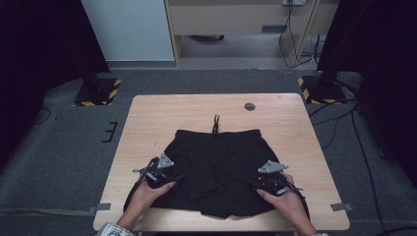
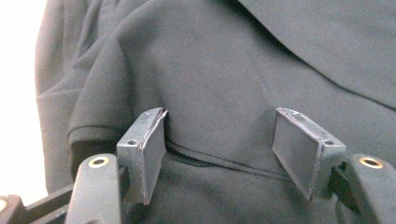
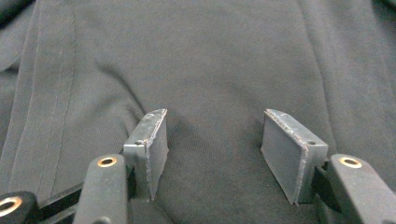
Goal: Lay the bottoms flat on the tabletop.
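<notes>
Both grippers — left [image 1: 173, 178], right [image 1: 252, 183] — gape wide, holding nothing. The black shorts [image 1: 216, 167] are soft, limp — pinch a hem fold.

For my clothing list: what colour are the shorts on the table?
The shorts are plain black, best seen in the high view.

A pair of black, soft-fabric shorts [image 1: 216, 172] lies flat, waistband and dangling drawstring at the far end, leg openings nearest the person. Between the left gripper's fingers [image 2: 144, 149] a folded hem edge crosses the cloth; between the right gripper's fingers [image 3: 149, 144] the fabric is smooth, a stitched seam off to their left.
</notes>
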Demonstrator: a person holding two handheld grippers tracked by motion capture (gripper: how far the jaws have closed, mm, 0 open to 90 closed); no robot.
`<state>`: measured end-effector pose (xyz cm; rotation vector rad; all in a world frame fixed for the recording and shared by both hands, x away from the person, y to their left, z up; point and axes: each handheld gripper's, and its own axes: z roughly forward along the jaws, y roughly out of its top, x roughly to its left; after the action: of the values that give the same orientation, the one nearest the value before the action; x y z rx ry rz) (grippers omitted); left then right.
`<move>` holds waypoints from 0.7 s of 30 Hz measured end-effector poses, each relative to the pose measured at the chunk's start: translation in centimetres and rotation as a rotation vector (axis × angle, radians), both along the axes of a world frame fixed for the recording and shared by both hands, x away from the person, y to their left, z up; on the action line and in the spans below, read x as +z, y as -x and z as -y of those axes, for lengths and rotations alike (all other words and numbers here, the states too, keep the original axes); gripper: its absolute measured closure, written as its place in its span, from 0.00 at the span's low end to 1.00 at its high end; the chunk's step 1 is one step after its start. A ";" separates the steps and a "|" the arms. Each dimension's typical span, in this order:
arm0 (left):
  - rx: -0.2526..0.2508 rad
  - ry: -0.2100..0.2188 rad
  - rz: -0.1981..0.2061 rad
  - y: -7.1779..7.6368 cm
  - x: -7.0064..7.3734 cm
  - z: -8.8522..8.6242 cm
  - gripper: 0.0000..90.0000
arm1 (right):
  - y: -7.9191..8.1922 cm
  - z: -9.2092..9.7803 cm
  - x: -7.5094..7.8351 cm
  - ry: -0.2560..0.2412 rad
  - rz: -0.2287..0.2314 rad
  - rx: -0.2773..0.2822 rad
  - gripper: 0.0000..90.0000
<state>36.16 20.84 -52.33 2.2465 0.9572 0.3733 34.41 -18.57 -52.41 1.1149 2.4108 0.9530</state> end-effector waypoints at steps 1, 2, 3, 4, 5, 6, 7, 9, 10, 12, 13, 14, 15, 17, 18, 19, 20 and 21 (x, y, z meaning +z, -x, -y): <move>-0.011 -0.007 -0.006 0.4 0.1 0.1 0.37 | 0.5 0.2 0.1 0.005 -0.008 0.012 0.46; -0.016 -0.010 -0.009 0.7 0.1 0.2 0.37 | 0.9 0.4 0.1 0.004 -0.009 0.019 0.46; -0.025 -0.019 -0.011 0.8 0.2 0.3 0.37 | 1.1 0.6 0.2 0.003 -0.013 0.028 0.45; -0.031 -0.032 -0.011 0.8 0.4 0.4 0.37 | 1.1 0.8 0.3 -0.005 -0.019 0.030 0.44; -0.031 -0.036 0.006 0.8 0.7 0.5 0.37 | 1.0 0.9 0.6 -0.017 -0.019 0.028 0.42; -0.027 -0.027 0.025 0.8 1.0 0.5 0.36 | 0.8 1.1 1.1 -0.035 -0.007 0.024 0.39; -0.020 -0.009 0.045 0.8 1.4 0.4 0.35 | 0.6 1.3 1.8 -0.058 0.011 0.020 0.36; -0.010 0.028 0.101 0.5 2.6 0.1 0.34 | -0.1 1.9 3.1 -0.096 0.050 0.017 0.31; -0.002 0.038 0.123 0.2 3.3 -0.1 0.34 | -0.6 2.3 3.7 -0.102 0.066 0.007 0.29; 0.023 0.059 0.173 -0.6 4.8 -0.6 0.33 | -1.8 3.2 4.7 -0.114 0.094 0.003 0.28; 0.027 0.058 0.191 -1.1 5.5 -0.8 0.33 | -2.6 3.7 5.0 -0.121 0.099 -0.006 0.30; 0.025 0.063 0.195 -1.8 6.0 -1.0 0.33 | -3.5 4.1 5.1 -0.115 0.103 -0.015 0.34; 0.033 0.073 0.193 -2.7 6.3 -1.3 0.33 | -4.4 4.5 5.0 -0.100 0.104 -0.027 0.39; 0.059 0.054 0.192 -4.5 6.7 -1.6 0.32 | -6.2 5.3 4.2 -0.070 0.086 -0.055 0.46; 0.073 0.047 0.198 -5.4 6.8 -1.8 0.32 | -7.0 5.6 3.7 -0.067 0.076 -0.067 0.52; 0.085 0.037 0.194 -6.3 6.8 -1.9 0.32 | -7.7 5.7 3.1 -0.062 0.067 -0.077 0.55; 0.096 0.040 0.185 -7.1 6.6 -2.0 0.32 | -8.3 5.8 2.5 -0.055 0.062 -0.087 0.60; 0.100 0.040 0.174 -7.8 6.4 -2.0 0.34 | -8.8 5.9 2.0 -0.054 0.061 -0.092 0.64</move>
<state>44.00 22.89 -45.93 2.0968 0.9785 0.5792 43.22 -24.49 -50.41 1.1875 2.2772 1.0128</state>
